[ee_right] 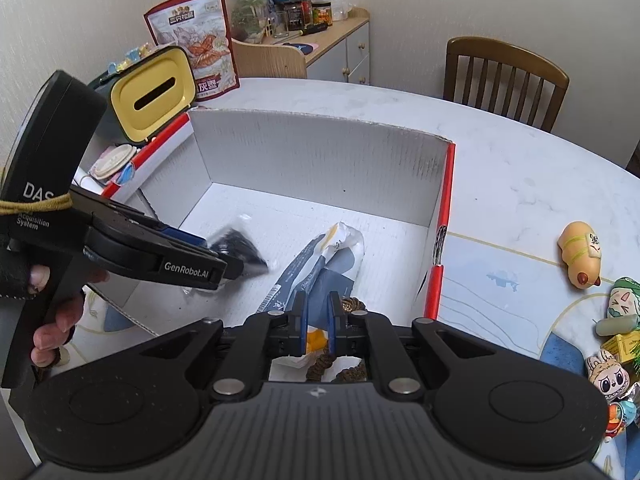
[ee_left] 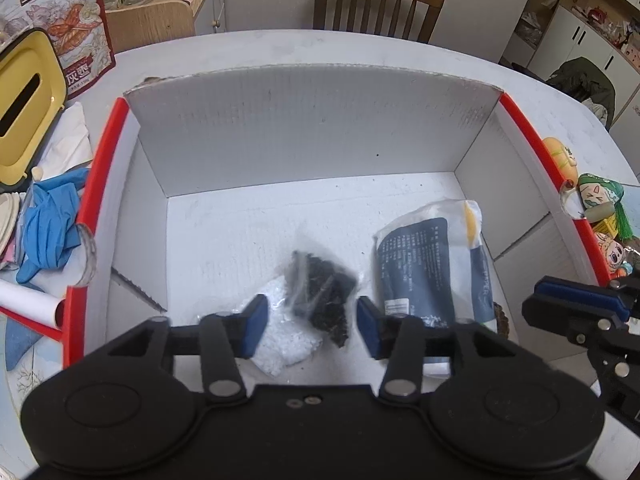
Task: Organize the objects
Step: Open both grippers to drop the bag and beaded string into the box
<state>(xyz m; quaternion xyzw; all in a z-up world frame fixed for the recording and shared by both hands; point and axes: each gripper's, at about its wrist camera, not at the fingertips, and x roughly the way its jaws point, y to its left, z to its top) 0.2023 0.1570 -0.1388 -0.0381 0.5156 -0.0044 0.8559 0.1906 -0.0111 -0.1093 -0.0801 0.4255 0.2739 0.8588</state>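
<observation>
my left gripper (ee_left: 308, 326) hangs over the near end of the white cardboard box (ee_left: 304, 120), its blue pads (ee_left: 256, 320) spread apart with nothing pressed between them. just beyond the pads, a small clear bag of black pieces (ee_left: 322, 296) appears blurred above the box floor, overlapping a clear bag of white bits (ee_left: 286, 344) that lies flat beneath it; whether the black bag touches the floor i cannot tell. my hand (ee_right: 52, 332) wraps the handle of that gripper at the box's near left corner.

my right gripper (ee_right: 318, 320) sits at the near right part of the box, its pads pressed almost together with only a thin slit showing; nothing is visibly pinched there. under it lie a dark braided cord (ee_right: 344, 364) and the near end of a white and navy packet (ee_right: 320, 268), which stretches along the box floor to the right of the black bag.

the box has red-edged side flaps (ee_left: 104, 160) and a tall white back wall. left of the box lie blue gloves (ee_left: 52, 220), a white tissue (ee_left: 68, 140) and a yellow tissue holder (ee_left: 24, 108), with a printed snack pouch (ee_right: 200, 44) standing behind them. right of the box, on the pale table (ee_right: 500, 152), rest a tan plush toy (ee_right: 580, 256) and a cluster of small figures (ee_right: 616, 344). beyond the box's back wall stands a brown wooden chair (ee_left: 376, 4), and further off a low cabinet (ee_right: 340, 44) crowded with jars.
</observation>
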